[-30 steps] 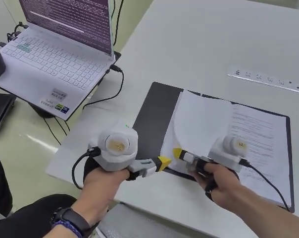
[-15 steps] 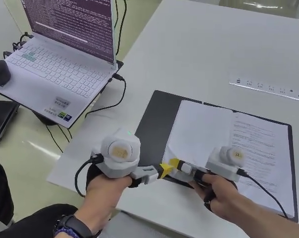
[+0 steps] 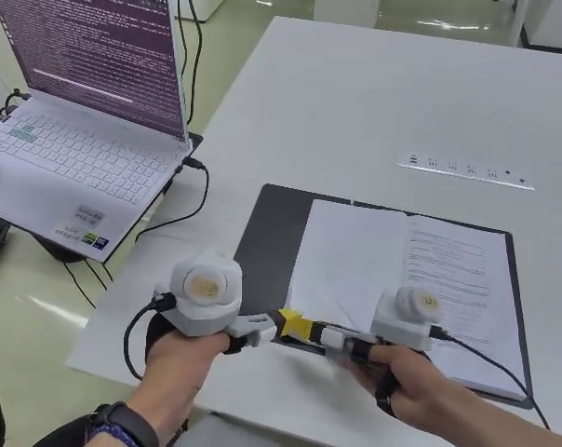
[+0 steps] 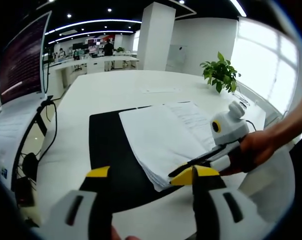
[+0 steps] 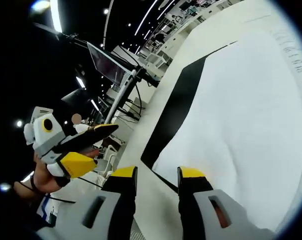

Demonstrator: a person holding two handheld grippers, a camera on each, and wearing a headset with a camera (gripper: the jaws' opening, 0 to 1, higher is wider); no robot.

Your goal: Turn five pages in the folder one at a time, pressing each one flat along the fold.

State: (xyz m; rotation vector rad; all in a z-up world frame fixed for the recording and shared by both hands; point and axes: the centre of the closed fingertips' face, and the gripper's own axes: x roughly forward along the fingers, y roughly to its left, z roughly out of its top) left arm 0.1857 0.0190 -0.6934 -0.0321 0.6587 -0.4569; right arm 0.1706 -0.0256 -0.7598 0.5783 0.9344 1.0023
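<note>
The folder (image 3: 265, 244) lies open on the white table, its black left cover partly bare (image 4: 108, 150) (image 5: 173, 112). A blank white turned page (image 3: 346, 253) (image 4: 156, 135) (image 5: 241, 110) lies flat on the left side, and a printed page (image 3: 458, 279) on the right. My right gripper (image 3: 329, 337) (image 5: 156, 172) sits at the turned page's near left corner, jaws a narrow gap apart with the corner edge just ahead. My left gripper (image 3: 293, 326) (image 4: 148, 172) is open, tip to tip with the right gripper (image 4: 183, 170), by the folder's near edge. It also shows in the right gripper view (image 5: 88, 145).
An open laptop (image 3: 67, 140) on a stand is at the far left, with cables (image 3: 183, 214) trailing to the table's left edge. A white power strip (image 3: 467, 172) lies beyond the folder. The table's near edge runs just under both hands. A potted plant (image 4: 221, 75) stands far off.
A second ago the page stood lifted and curved above the right gripper. It has come down flat on the folder's left side, and the two grippers' tips have drawn together.
</note>
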